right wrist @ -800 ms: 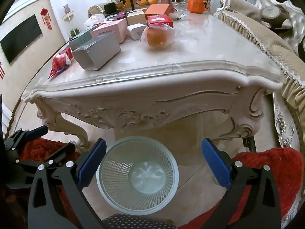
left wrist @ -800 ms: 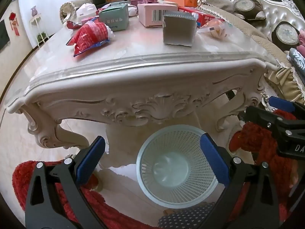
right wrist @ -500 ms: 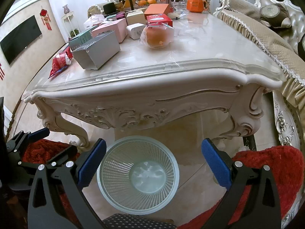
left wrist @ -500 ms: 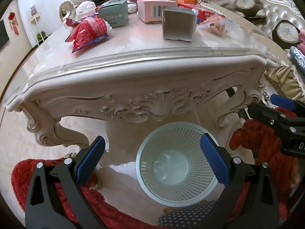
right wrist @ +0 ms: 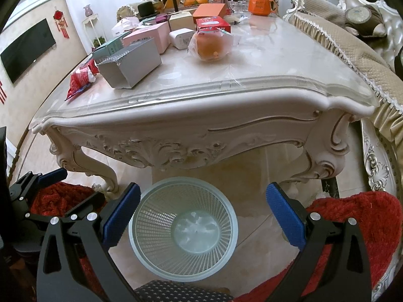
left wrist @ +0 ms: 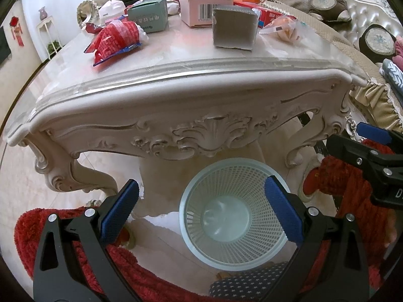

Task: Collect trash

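Note:
A pale mesh waste basket [left wrist: 233, 210] [right wrist: 183, 229] stands empty on the floor in front of the carved table. My left gripper [left wrist: 201, 211] hangs open above it with nothing between its blue pads. My right gripper [right wrist: 201, 216] is open too, above the same basket. On the marble tabletop [left wrist: 176, 58] [right wrist: 264, 63] lie a red snack wrapper [left wrist: 115, 40] [right wrist: 80, 79], a grey open box [left wrist: 234, 29] [right wrist: 129, 66] and a clear bag with an orange bun [right wrist: 210, 45] [left wrist: 284, 29]. The right gripper shows at the right edge of the left wrist view.
Further back stand a teal box [left wrist: 148, 17], a pink box [left wrist: 205, 10] [right wrist: 148, 37], a white box [right wrist: 182, 37], red and orange boxes and an orange mug [right wrist: 260, 5]. A sofa [right wrist: 352, 50] runs along the right. Red sleeves and a star-patterned cloth [right wrist: 181, 292] sit below.
Both views have drifted slightly: the table edge sits a little lower and the tabletop clutter looks a bit nearer. Both grippers stay open and empty.

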The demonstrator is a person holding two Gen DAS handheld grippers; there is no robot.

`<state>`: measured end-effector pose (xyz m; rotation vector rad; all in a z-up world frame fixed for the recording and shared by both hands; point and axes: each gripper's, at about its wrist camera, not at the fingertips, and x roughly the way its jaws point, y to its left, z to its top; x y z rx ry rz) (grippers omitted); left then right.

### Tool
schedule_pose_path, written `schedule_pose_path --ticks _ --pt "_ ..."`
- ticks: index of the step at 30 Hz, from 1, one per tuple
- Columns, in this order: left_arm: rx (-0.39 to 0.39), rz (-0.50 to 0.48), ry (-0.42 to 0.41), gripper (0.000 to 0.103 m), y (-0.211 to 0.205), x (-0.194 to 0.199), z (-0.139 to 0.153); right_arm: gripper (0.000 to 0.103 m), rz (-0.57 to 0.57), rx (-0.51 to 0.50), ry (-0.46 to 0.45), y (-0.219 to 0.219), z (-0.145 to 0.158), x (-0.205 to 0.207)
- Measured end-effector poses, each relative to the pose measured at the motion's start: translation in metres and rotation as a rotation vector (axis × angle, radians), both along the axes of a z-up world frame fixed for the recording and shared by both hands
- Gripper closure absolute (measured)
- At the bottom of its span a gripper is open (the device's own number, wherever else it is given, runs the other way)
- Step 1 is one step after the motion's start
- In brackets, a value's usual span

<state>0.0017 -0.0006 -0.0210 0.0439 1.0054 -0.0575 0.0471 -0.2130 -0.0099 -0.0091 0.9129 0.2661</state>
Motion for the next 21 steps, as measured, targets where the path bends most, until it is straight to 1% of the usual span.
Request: schedule_pose_path --ticks 13,21 --pt "0.003 -0.003 -0.006 0.006 -0.0023 -0.0053 0.0011 0.007 0.004 0.010 0.003 0.0000 -0.0002 -0.0032" --pt "0.004 -0.006 0.012 0.006 -0.0020 -0.0051 -0.0023 0.007 0.001 0.004 -0.017 0.0002 -0.0008 -0.0041"
